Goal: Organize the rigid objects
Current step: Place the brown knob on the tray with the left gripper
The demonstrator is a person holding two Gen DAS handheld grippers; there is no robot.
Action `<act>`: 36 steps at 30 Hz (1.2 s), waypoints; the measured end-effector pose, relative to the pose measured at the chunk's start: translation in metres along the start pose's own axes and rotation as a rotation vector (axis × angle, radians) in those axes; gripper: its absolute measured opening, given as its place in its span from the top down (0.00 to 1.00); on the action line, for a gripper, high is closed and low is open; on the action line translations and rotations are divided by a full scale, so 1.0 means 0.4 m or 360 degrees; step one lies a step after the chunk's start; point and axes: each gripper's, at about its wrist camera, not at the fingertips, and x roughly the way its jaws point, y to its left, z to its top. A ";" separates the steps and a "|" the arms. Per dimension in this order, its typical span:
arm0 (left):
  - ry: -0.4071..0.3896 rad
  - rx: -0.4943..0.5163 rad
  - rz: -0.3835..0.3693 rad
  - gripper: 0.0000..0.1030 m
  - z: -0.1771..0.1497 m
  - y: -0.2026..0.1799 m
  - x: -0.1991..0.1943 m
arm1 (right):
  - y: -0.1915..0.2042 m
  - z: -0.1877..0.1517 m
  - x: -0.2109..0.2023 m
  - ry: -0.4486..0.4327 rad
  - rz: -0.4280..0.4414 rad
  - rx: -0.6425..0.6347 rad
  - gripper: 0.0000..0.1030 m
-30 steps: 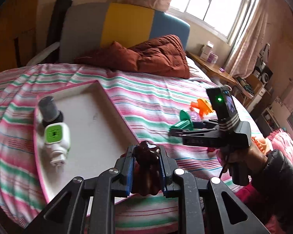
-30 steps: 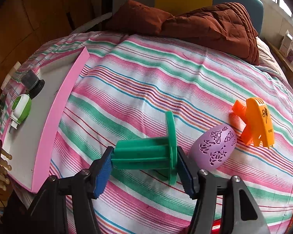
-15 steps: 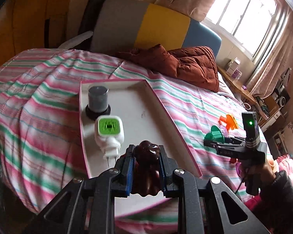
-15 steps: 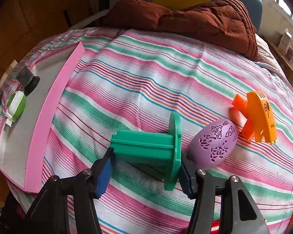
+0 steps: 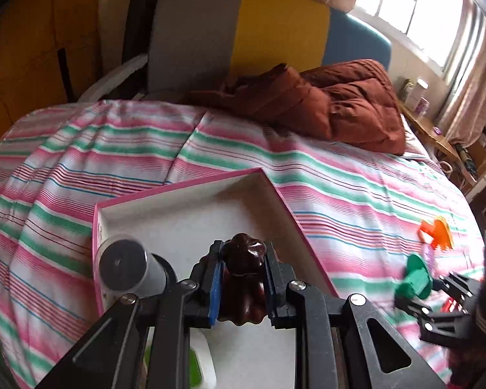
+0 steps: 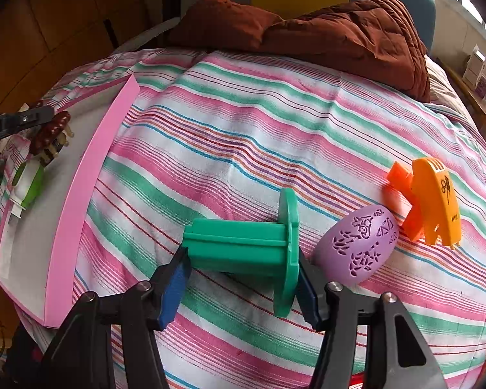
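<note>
my left fingers [image 5: 217, 278] clench the brown figure [image 5: 243, 278] over the pink tray [image 5: 295, 223] for sorting; right fingers [image 6: 175, 278] pinch the green spool [image 6: 243, 243].

A bedroom in daylight, with a striped bed in the middle.

The bed [image 5: 307, 175] wears a sheet of pink, green and white stripes, and a rumpled rust-brown quilt [image 5: 333, 103] lies at its head. Behind stands a headboard [image 5: 275, 29] of grey, yellow and blue panels. A bright window [image 5: 414, 3] with pale curtains [image 5: 469, 74] sits to the right, above a wooden side table [image 5: 434, 136]. Wood panelling [image 5: 32, 48] covers the left wall.
</note>
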 end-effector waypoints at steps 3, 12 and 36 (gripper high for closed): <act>0.0019 -0.0029 0.0030 0.75 0.018 0.018 0.046 | -0.002 0.006 0.002 -0.0005 0.0002 0.0006 0.42; -0.0100 -0.0016 0.0095 0.44 0.029 0.016 -0.018 | -0.005 0.013 -0.003 -0.0037 -0.0007 0.0023 0.42; -0.0146 0.0016 0.0158 0.22 -0.257 -0.061 -0.257 | 0.007 -0.007 -0.003 -0.0108 -0.0062 0.0009 0.47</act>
